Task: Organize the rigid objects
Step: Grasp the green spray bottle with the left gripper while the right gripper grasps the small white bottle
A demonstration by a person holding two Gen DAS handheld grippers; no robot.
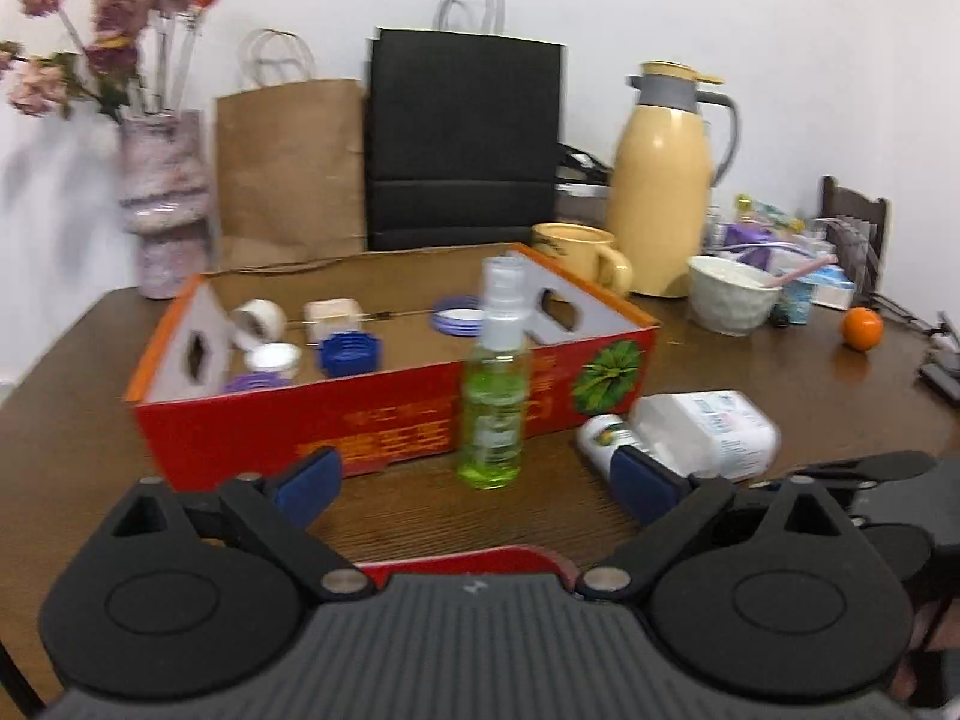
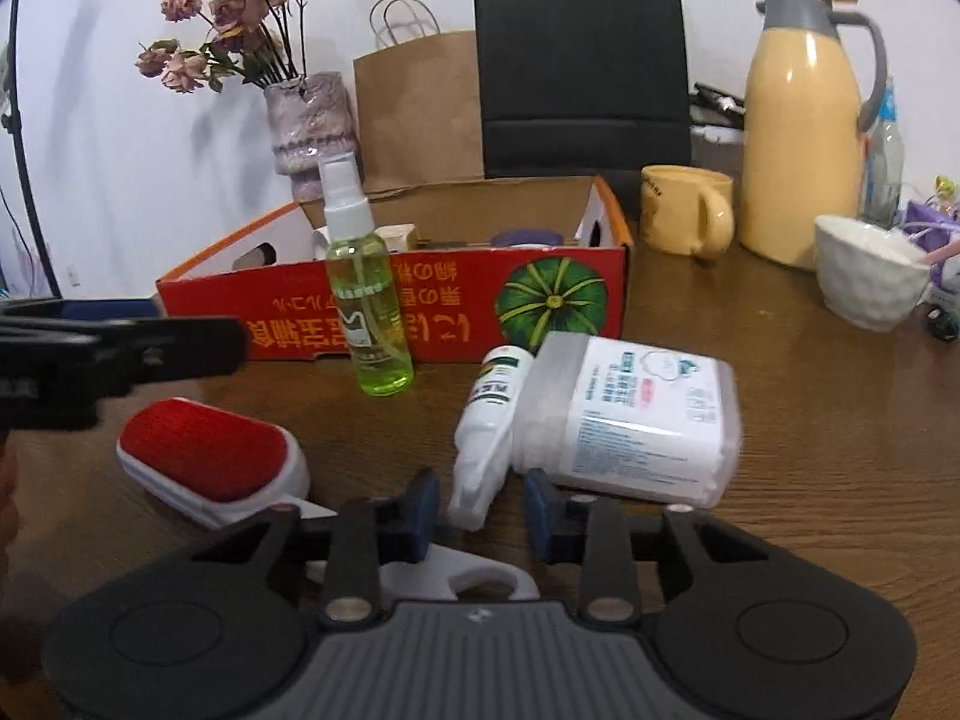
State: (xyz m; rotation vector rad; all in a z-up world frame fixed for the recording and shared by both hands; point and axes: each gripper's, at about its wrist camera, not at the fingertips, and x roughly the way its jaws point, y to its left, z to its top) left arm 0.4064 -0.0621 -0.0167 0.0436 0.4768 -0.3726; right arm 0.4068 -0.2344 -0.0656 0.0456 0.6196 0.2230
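A red cardboard box (image 1: 384,420) (image 2: 456,300) holds several small jars, lids and a tape roll. A green spray bottle (image 1: 495,384) (image 2: 366,282) stands upright in front of it. A white bottle (image 2: 489,420) (image 1: 609,438) lies beside a white plastic tub (image 2: 630,414) (image 1: 708,429). A red lint brush (image 2: 210,456) lies at the left. My left gripper (image 1: 477,489) is open, just short of the spray bottle. My right gripper (image 2: 480,513) is open with the white bottle's near end between its fingers.
At the back stand a vase of dried flowers (image 1: 165,198), a brown bag (image 1: 288,168), a black bag (image 1: 462,138), a yellow thermos (image 1: 660,180) and a yellow mug (image 1: 579,249). A white bowl (image 1: 729,294) and an orange (image 1: 861,329) sit at the right.
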